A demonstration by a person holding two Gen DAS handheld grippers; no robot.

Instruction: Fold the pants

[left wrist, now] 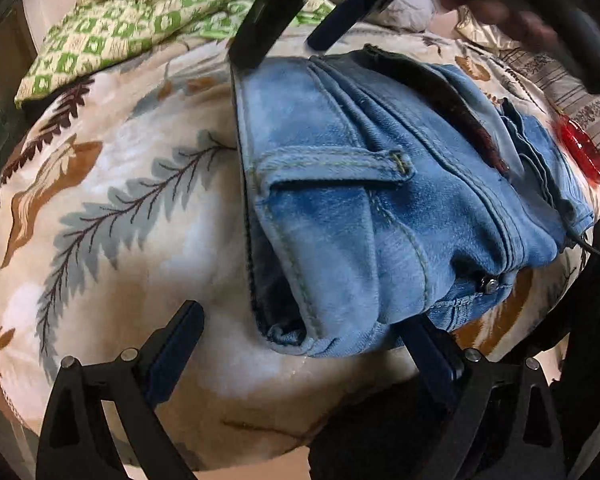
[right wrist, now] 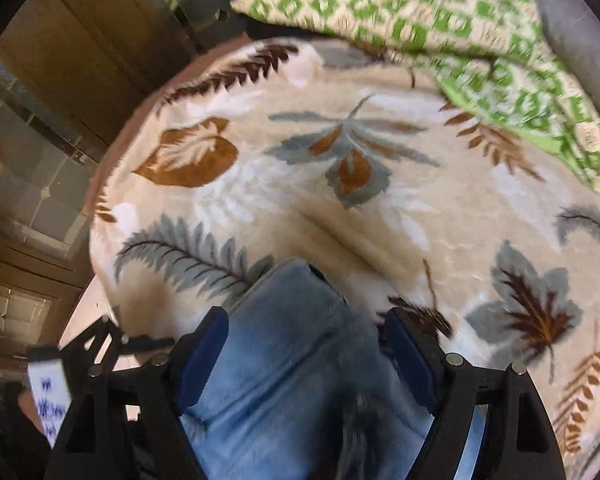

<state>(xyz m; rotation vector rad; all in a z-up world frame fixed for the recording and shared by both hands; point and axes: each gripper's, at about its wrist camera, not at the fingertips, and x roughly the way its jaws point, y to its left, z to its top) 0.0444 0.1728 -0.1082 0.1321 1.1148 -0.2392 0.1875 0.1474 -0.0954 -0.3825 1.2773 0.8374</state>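
The light blue jeans (left wrist: 380,208) lie folded into a compact bundle on the leaf-patterned blanket (left wrist: 112,208), right of centre in the left wrist view. My left gripper (left wrist: 304,332) is open at the bundle's near edge, with its right finger (left wrist: 428,352) tucked under the denim. My right gripper (left wrist: 296,20) hangs open over the bundle's far edge. In the right wrist view the denim (right wrist: 300,360) lies between the wide-apart fingers of my right gripper (right wrist: 304,324), unclamped.
A green-and-cream patterned cloth (left wrist: 140,20) lies at the far side of the blanket (right wrist: 300,184). A red plastic object (left wrist: 580,152) rests right of the jeans. The bed edge and a wooden cabinet (right wrist: 60,60) show at left.
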